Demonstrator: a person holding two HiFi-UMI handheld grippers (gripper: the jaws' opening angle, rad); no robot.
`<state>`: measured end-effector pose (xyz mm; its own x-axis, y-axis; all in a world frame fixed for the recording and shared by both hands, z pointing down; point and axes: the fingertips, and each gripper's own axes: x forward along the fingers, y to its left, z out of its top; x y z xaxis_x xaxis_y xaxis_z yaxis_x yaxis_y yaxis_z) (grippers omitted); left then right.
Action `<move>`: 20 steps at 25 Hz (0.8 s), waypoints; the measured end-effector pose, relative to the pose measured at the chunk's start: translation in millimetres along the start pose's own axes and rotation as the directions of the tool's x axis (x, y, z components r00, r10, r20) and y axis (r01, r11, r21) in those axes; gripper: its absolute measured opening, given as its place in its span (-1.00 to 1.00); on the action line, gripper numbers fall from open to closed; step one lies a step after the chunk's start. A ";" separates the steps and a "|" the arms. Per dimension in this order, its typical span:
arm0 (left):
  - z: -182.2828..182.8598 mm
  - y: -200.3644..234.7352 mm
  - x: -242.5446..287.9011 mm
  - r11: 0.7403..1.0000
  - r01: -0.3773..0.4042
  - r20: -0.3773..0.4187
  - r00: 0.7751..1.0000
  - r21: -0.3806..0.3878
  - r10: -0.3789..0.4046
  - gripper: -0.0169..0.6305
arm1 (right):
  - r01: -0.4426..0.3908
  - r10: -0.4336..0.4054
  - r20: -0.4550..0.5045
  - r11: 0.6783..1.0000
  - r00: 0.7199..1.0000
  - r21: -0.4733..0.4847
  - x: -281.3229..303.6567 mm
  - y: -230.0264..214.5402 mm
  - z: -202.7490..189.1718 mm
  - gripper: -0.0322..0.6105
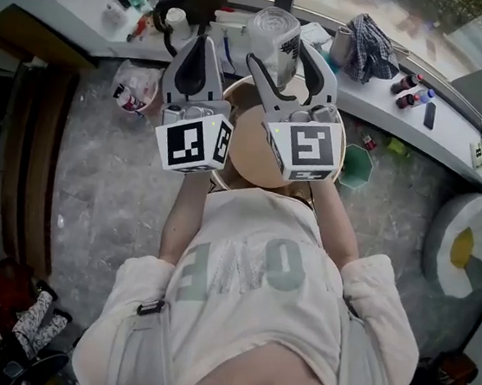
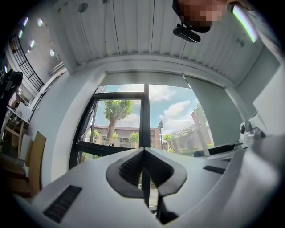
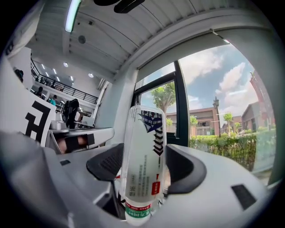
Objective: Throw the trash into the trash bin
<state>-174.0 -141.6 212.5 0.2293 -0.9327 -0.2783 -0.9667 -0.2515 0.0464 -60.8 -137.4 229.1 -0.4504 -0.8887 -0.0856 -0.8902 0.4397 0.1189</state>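
Plastic bottle (image 3: pixel 143 164), clear with a printed label, stood clamped between the pads of the right gripper (image 3: pixel 147 168). Its long axis ran along the jaws: the green-banded end sat down in the throat, and the other end stuck out past the fingertips. In the head view the bottle (image 1: pixel 273 34) was held high, its broad end turned up towards the camera, above a round tan top (image 1: pixel 248 149). Just beside it, the left gripper (image 1: pixel 197 51) had its jaws pressed together on nothing. A green octagonal container (image 1: pixel 356 166) sat on the floor, to the right.
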 end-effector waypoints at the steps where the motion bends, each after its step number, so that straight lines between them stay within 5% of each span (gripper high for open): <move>1: -0.6 -2.2 2.3 1.000 0.014 -0.003 1.000 -0.002 -0.014 -0.91 | 0.015 -0.015 0.000 1.000 1.000 0.005 -0.9 -3.2 0.3 0.05; 6: -13.7 -20.6 21.5 0.995 0.095 -0.033 0.995 -0.041 -0.096 -0.91 | 0.101 -0.101 -0.006 0.995 0.995 -0.027 -7.7 -23.3 2.8 0.05; 11: -59.7 -107.1 50.5 0.958 0.256 -0.105 0.957 -0.129 -0.270 -0.91 | 0.271 -0.273 -0.065 0.961 0.960 -0.048 -58.6 -98.7 -18.7 0.05; 16: -106.8 -263.2 57.6 0.844 0.517 -0.153 0.831 -0.141 -0.535 -0.91 | 0.464 -0.463 -0.041 0.885 0.885 0.024 -161.2 -199.1 -50.6 0.05; 20: -164.3 -380.8 37.9 0.742 0.628 -0.180 0.722 -0.233 -0.668 -0.91 | 0.571 -0.565 -0.108 0.821 0.818 0.030 -245.5 -270.2 -119.5 0.05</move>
<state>221.5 -123.6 341.9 0.8317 -0.5521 -0.0593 -0.5471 -0.8330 0.0829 298.5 -53.5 336.2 0.1417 -0.9895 -0.0301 -0.9897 -0.1422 0.0186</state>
